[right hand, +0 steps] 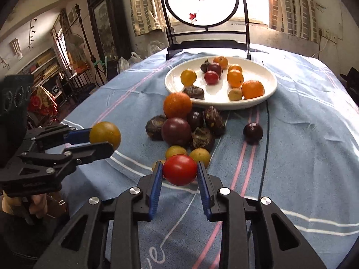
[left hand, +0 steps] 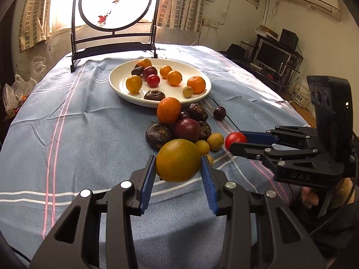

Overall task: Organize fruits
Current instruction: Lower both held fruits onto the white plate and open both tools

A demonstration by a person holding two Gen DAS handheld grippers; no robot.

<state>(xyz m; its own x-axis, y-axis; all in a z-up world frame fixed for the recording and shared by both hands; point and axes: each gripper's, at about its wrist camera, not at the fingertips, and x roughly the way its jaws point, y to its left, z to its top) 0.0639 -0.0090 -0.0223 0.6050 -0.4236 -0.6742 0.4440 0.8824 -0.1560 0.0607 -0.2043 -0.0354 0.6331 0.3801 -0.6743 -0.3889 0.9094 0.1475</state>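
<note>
Curtained bright window (left hand: 65, 11), plaster walls (left hand: 314, 29)

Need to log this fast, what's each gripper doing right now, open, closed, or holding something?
Left gripper: shut on the yellow-green fruit.
Right gripper: shut on the red tomato.

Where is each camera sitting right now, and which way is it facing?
Left wrist view: sits on the left claw, looking forward and down across the blue tablecloth toward the white plate; its own fingers clamp a yellow-green fruit, and the right claw reaches in from the right.
Right wrist view: sits on the right claw, facing the same plate; its fingers clamp a red tomato, and the left claw shows at left.
Shared: plate, loose fruit pile, round window screen, both claws.
</note>
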